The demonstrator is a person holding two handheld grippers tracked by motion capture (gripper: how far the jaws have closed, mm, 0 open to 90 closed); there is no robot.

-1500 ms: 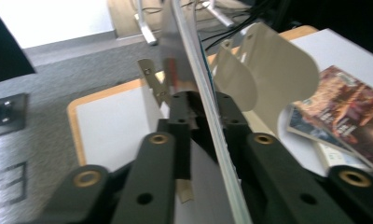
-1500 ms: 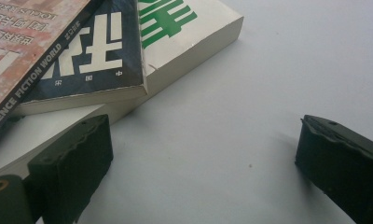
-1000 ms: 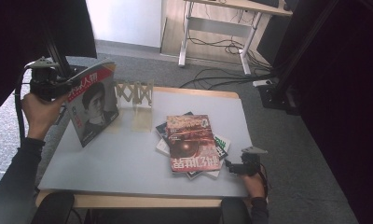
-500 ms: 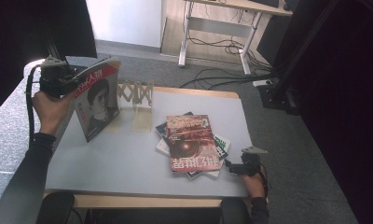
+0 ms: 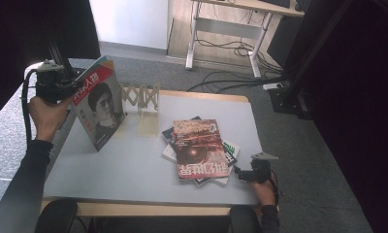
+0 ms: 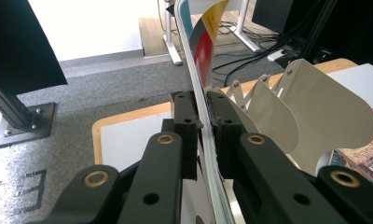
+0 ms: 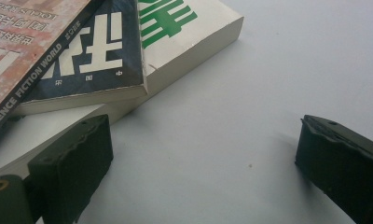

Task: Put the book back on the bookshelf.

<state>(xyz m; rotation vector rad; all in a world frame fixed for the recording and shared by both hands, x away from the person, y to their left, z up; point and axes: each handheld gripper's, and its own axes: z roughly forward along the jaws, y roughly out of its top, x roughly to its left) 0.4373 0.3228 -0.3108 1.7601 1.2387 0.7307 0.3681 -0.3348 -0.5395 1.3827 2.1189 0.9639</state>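
My left gripper (image 5: 56, 86) is up at the table's far left, shut on the top edge of a magazine with a face on its cover (image 5: 101, 109). The magazine hangs tilted over the table's left side. In the left gripper view the jaws (image 6: 204, 123) pinch the magazine's thin edge (image 6: 194, 56); they have just eased a little, with the magazine still between them. A pale folding rack (image 5: 141, 99) stands just to the magazine's right, and its rounded dividers (image 6: 324, 116) rise beyond the jaws. My right gripper (image 5: 250, 173) rests open at the front right, beside a stack of books (image 5: 199, 150).
The grey table (image 5: 134, 170) has bare room in front of the rack. In the right gripper view the open gripper (image 7: 203, 154) lies low over the bare tabletop (image 7: 278, 70), next to a white book with green characters (image 7: 189, 32) and a dark blue book (image 7: 96, 60).
The left hand and its magazine have shifted a little up and toward the rack. The right gripper and the stack of books have stayed where they were.
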